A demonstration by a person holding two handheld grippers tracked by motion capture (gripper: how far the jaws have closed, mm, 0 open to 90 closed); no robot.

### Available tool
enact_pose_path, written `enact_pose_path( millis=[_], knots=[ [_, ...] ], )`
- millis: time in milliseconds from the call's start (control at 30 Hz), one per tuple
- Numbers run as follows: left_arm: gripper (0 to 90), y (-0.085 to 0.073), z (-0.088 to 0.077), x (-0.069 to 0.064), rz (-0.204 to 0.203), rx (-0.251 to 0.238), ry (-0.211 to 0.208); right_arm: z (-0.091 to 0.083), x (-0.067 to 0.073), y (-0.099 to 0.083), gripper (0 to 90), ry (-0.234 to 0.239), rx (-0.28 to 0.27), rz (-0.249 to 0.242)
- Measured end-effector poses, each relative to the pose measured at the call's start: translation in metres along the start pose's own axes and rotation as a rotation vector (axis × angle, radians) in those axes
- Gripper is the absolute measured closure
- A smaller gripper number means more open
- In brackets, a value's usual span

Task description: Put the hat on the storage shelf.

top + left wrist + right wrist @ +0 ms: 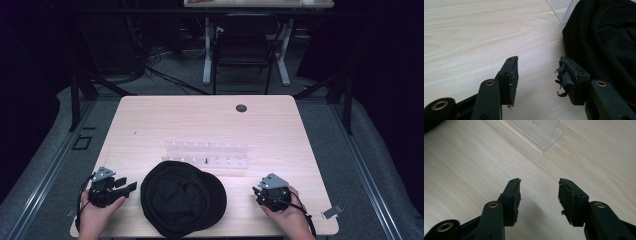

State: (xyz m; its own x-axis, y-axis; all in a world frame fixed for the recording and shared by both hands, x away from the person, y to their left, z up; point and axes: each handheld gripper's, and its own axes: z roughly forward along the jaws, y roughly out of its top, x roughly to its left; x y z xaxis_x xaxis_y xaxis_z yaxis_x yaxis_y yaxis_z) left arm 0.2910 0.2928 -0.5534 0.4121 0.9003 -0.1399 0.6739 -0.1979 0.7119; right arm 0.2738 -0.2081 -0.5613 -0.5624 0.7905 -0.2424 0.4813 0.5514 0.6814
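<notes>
Now both tongs rest released on the table [150, 120], one at each side of the black cap [182, 198].

Seen from above, the left tongs [131, 187] lie just beside the cap's left edge and the right tongs [256, 192] lie apart from its right edge; nothing is between the jaws of either. The cap sits near the front edge of the table, and its front edge covers a part of the clear plastic rack [207, 154] behind it. What stands in the rack is too small to tell, except one small dark piece. In the left gripper view the left tongs [537, 72] stand wide over bare wood; the cap [609, 40] is cut off at the right border, and the pad [565, 76] on the right jaw looks torn. In the right gripper view the right tongs [539, 192] are also wide, and the rack [541, 131] shows just one corner at the top.
</notes>
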Motion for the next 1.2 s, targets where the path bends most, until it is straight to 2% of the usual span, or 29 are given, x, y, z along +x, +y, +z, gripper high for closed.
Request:
enact_pose_path(
  millis=[67,133,167,233,267,333,533,600,700,833,967,1033,1067,1200],
  knots=[
    [51.2,0.0,0.001,-0.001,-0.001,0.007,0.008,-0.001,0.002,0.001,52.1,-0.007,-0.003,-0.003],
    [53.9,0.0,0.001,-0.001,-0.013,0.013,-0.018,-0.002,0.003,0.002,52.1,0.0,-0.005,-0.005],
    [54.3,0.0,0.001,-0.001,-0.013,0.013,-0.018,-0.002,0.003,0.002,52.1,0.0,-0.005,-0.005],
    [55.7,0.0,0.001,-0.002,-0.028,-0.001,-0.049,-0.003,0.004,0.003,53.2,0.022,-0.001,0.015],
    [57.4,0.0,0.001,-0.002,-0.028,-0.001,-0.049,-0.003,0.004,0.003,53.2,0.022,-0.001,0.015],
    [58.3,0.001,-0.001,-0.001,-0.064,0.004,-0.097,-0.003,0.005,0.003,54.3,0.048,-0.001,0.025],
    [58.3,0.007,-0.005,0.003,-0.111,0.003,-0.11,-0.005,0.006,0.003,56.4,0.056,0.001,0.014],
    [58.7,0.009,-0.005,0.003,-0.124,0.012,-0.108,-0.006,0.006,0.003,57.4,0.059,-0.002,0.016],
    [61.8,0.013,-0.005,0.003,-0.123,0.035,-0.13,-0.007,0.005,0.003,58.9,0.073,-0.012,0.025],
    [61.5,0.018,-0.007,0.005,-0.136,0.066,-0.148,-0.009,0.002,0.003,60.7,0.093,-0.018,0.052],
    [58.9,0.022,-0.01,0.008,-0.16,0.109,-0.151,-0.01,0.001,0.003,60.8,0.096,-0.024,0.056],
    [59.1,0.024,-0.012,0.012,-0.195,0.11,-0.167,-0.011,0.001,0.003,60.8,0.094,-0.026,0.056],
    [59.9,0.026,-0.015,0.015,-0.22,0.123,-0.188,-0.011,0.001,0.003,60.7,0.096,-0.027,0.058],
    [62.1,0.031,-0.018,0.016,-0.219,0.146,-0.188,-0.011,0.0,0.002,60.8,0.098,-0.023,0.068]
  ],
)
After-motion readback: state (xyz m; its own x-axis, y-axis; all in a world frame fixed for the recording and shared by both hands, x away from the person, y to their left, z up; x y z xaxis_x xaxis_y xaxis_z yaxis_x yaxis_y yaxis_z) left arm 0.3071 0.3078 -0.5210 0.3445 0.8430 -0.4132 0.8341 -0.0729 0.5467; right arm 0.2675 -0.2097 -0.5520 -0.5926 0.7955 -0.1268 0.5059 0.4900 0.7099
